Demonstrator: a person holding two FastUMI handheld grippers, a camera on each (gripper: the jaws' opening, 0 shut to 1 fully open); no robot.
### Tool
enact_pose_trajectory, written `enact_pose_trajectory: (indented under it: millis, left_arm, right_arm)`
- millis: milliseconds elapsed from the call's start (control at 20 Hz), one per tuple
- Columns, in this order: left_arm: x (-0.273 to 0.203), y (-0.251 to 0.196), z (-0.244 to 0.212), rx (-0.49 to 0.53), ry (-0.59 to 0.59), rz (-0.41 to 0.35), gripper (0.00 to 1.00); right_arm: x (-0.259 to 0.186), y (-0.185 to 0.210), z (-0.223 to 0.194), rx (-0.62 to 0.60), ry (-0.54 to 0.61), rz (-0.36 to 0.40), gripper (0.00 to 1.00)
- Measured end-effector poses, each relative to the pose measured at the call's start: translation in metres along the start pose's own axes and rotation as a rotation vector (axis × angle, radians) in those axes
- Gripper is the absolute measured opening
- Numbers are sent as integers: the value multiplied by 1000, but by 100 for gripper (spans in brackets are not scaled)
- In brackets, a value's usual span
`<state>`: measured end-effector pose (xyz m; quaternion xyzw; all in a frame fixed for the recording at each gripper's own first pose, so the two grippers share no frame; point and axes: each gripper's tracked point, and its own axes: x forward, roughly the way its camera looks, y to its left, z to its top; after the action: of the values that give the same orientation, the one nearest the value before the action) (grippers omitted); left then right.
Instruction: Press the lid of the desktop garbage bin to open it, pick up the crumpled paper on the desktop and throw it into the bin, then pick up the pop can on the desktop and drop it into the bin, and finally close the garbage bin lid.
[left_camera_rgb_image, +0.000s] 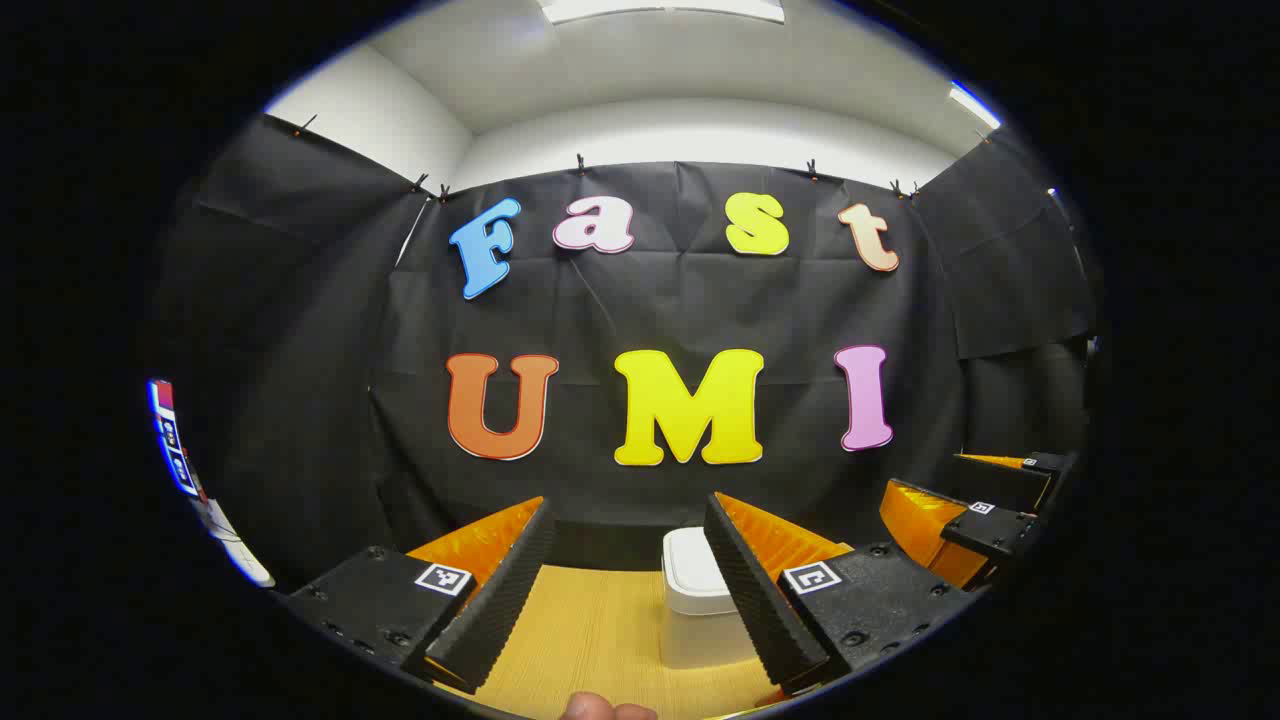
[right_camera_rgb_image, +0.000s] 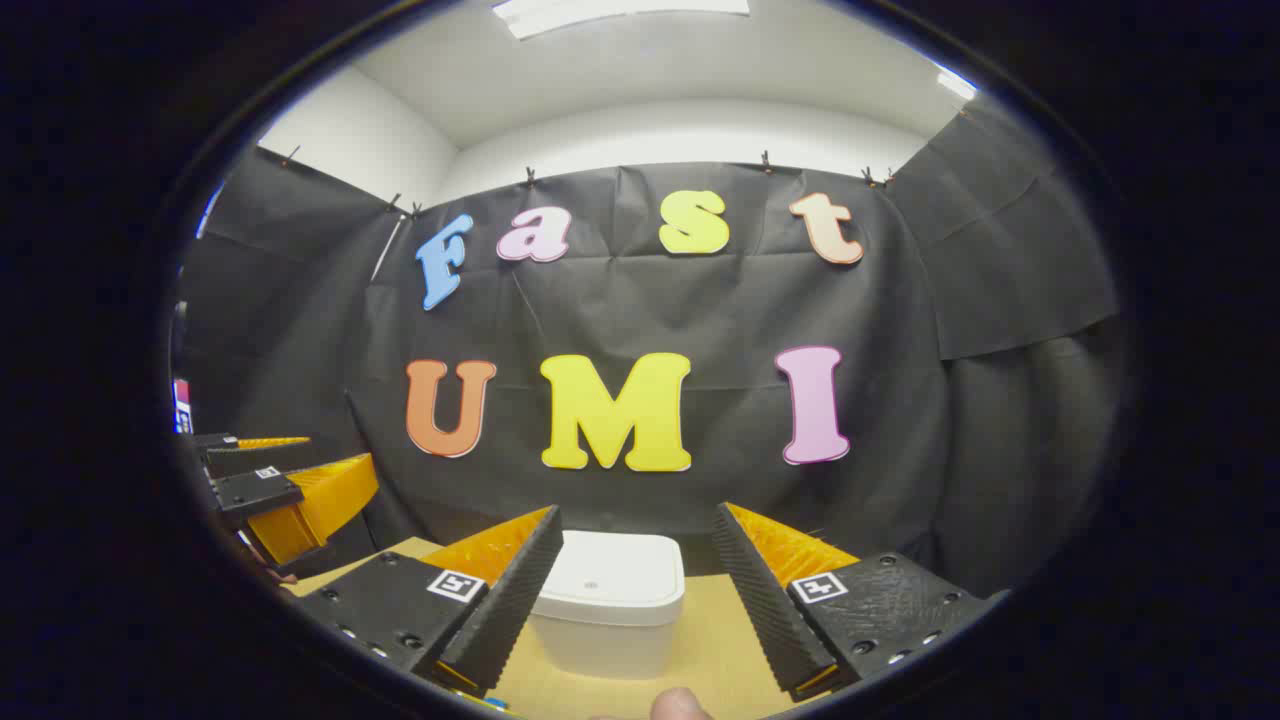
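- Step in hand, by my judgement: opening the bin (right_camera_rgb_image: 610, 600); its lid lies flat and closed.
- Right gripper (right_camera_rgb_image: 630, 590): jaws wide apart, empty, bin ahead between them.
- Left gripper (left_camera_rgb_image: 625, 590): jaws wide, empty; bin just inside its right finger.
- Next: lower a fingertip onto the lid and press.

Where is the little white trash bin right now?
The bin sits lid-closed on the wooden table, just ahead between the right claw fingers; in the left gripper view it stands beside that claw's right finger.

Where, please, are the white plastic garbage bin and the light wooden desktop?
White plastic garbage bin (right_camera_rgb_image: 612, 578): right gripper view, on its closed lid.
Light wooden desktop (left_camera_rgb_image: 590, 640): left gripper view, bare patch between the fingers.
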<state>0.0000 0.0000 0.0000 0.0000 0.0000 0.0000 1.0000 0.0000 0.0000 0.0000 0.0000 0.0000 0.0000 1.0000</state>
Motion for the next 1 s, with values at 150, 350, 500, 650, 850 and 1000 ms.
enact_pose_trajectory:
  millis: [150,350,500,650,850,1000]
  left_arm:
    - [3,-5,-5,5,22,-4,97]
    - [1,-8,-8,12,47,-5,97]
    - [2,-4,-12,12,53,0,97]
    - [5,0,-13,5,59,2,97]
    - [11,2,-16,0,58,-2,97]
    - [14,3,-20,-9,69,-1,97]
  right_arm:
    - [0,-9,0,3,8,-16,95]
    - [-2,-15,-3,13,14,-28,93]
    - [1,-10,-4,9,25,-24,95]
    - [4,-5,-3,1,25,-23,95]
    - [9,-4,-5,-17,29,-28,95]
    - [13,-7,-6,-31,37,-39,95]
